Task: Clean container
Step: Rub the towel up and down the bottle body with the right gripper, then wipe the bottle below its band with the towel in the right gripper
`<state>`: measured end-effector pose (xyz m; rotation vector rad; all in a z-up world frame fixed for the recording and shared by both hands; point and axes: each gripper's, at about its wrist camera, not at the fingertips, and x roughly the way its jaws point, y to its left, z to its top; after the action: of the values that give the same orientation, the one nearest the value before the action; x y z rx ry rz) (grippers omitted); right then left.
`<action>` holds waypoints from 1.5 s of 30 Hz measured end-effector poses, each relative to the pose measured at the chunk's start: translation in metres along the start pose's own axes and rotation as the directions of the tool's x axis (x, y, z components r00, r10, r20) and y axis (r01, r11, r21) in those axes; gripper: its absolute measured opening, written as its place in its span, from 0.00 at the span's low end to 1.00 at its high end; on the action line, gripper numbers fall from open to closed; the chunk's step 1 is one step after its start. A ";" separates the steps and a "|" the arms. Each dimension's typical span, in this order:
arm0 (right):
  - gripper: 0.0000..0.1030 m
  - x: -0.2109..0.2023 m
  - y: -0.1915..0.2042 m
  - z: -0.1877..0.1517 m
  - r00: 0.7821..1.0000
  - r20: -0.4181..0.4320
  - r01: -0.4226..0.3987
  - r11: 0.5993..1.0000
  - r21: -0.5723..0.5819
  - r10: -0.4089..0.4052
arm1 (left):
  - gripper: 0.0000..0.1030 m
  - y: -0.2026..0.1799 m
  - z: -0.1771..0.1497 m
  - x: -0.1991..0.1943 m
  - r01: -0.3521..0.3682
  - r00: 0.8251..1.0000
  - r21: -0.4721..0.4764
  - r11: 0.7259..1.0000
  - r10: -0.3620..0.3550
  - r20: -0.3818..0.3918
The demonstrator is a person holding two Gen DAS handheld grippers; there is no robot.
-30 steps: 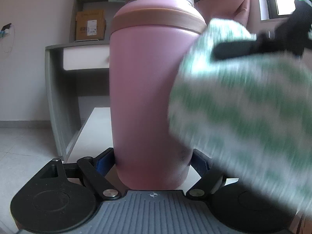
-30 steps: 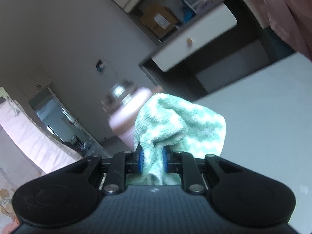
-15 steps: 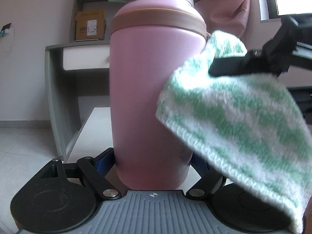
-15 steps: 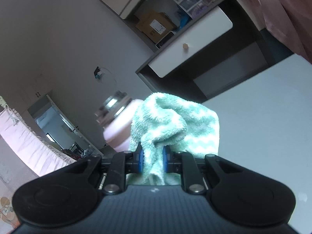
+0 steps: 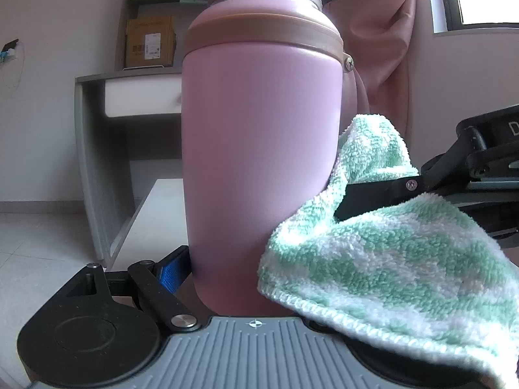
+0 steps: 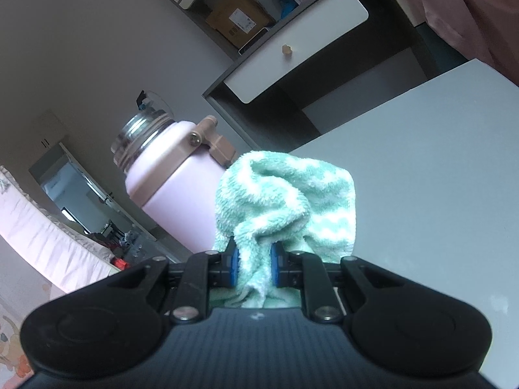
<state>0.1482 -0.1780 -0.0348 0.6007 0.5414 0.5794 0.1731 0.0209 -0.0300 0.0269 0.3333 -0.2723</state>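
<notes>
A tall pink bottle (image 5: 259, 149) with a brown collar and an open steel neck stands upright in the left wrist view, with my left gripper (image 5: 256, 272) shut on its base. One blue pad (image 5: 170, 274) presses its left side; the other is hidden behind the cloth. A green and white towel (image 5: 389, 259) lies against the bottle's lower right side. My right gripper (image 6: 255, 267) is shut on a bunched fold of that towel (image 6: 285, 194). In the right wrist view the bottle (image 6: 168, 175) is just left of the towel.
A white table (image 6: 421, 162) lies under both grippers. Behind it stands a grey desk (image 5: 87, 149) with a white drawer (image 5: 139, 97) and a cardboard box (image 5: 149, 42) on its shelf. A pink curtain (image 5: 379, 48) hangs by the window at the right.
My right gripper has carried the towel down the bottle's right side, from the collar to the lower body. The left gripper and the bottle have stayed still.
</notes>
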 end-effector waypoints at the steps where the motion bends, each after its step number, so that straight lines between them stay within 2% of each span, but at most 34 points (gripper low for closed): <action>1: 0.17 0.000 0.000 0.000 1.000 0.000 0.004 1.000 -0.003 -0.004 | 0.81 0.001 0.000 0.000 0.000 1.000 0.000 1.000 0.000 0.000; 5: 0.17 -0.003 0.008 -0.001 1.000 0.006 0.009 1.000 -0.013 -0.008 | 0.81 -0.003 -0.001 0.001 -0.002 1.000 0.002 1.000 0.002 0.000; 25: 0.17 -0.028 0.049 0.019 0.990 0.097 -0.096 0.991 -0.097 0.106 | 0.81 -0.007 -0.004 -0.003 0.003 1.000 -0.003 1.000 -0.003 0.004; 45: 0.17 0.001 0.012 -0.002 1.000 -0.011 -0.023 0.999 -0.049 0.023 | 0.81 -0.004 -0.003 0.000 -0.003 1.000 0.002 1.000 0.003 -0.001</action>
<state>0.1431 -0.1681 -0.0287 0.5579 0.5292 0.6163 0.1709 0.0174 -0.0324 0.0299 0.3337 -0.2695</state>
